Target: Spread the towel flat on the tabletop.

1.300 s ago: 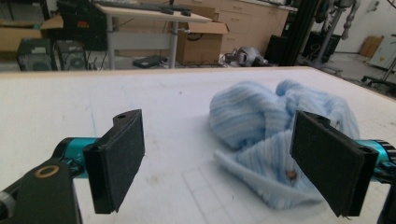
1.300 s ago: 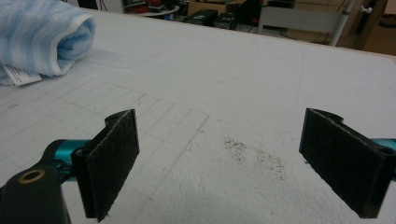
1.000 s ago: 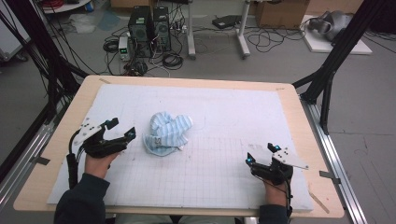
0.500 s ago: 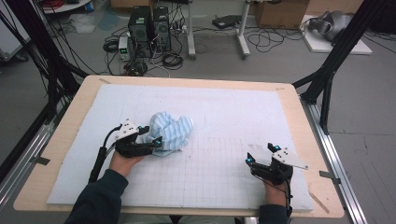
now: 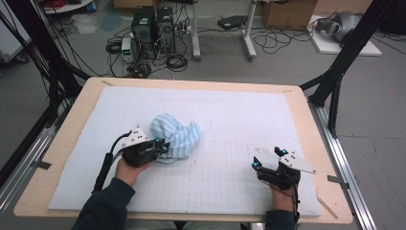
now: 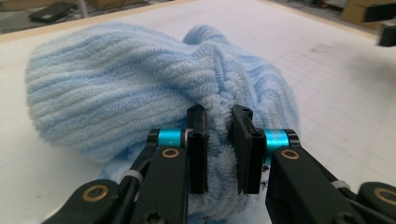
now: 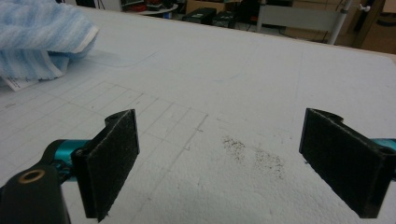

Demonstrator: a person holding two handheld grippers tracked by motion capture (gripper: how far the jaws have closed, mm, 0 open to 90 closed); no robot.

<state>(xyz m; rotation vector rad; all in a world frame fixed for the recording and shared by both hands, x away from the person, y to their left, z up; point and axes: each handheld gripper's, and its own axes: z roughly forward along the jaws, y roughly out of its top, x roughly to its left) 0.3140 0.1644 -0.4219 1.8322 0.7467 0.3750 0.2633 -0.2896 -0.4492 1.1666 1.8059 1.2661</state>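
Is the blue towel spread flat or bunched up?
Bunched up: the blue towel sits in a rumpled heap, one fold pinched by the left gripper.

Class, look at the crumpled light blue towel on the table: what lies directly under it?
The light blue towel rests on the white gridded mat, which covers the wooden table. Whatever lies beneath its bunched folds is covered. The left gripper pinches a fold at its near edge.
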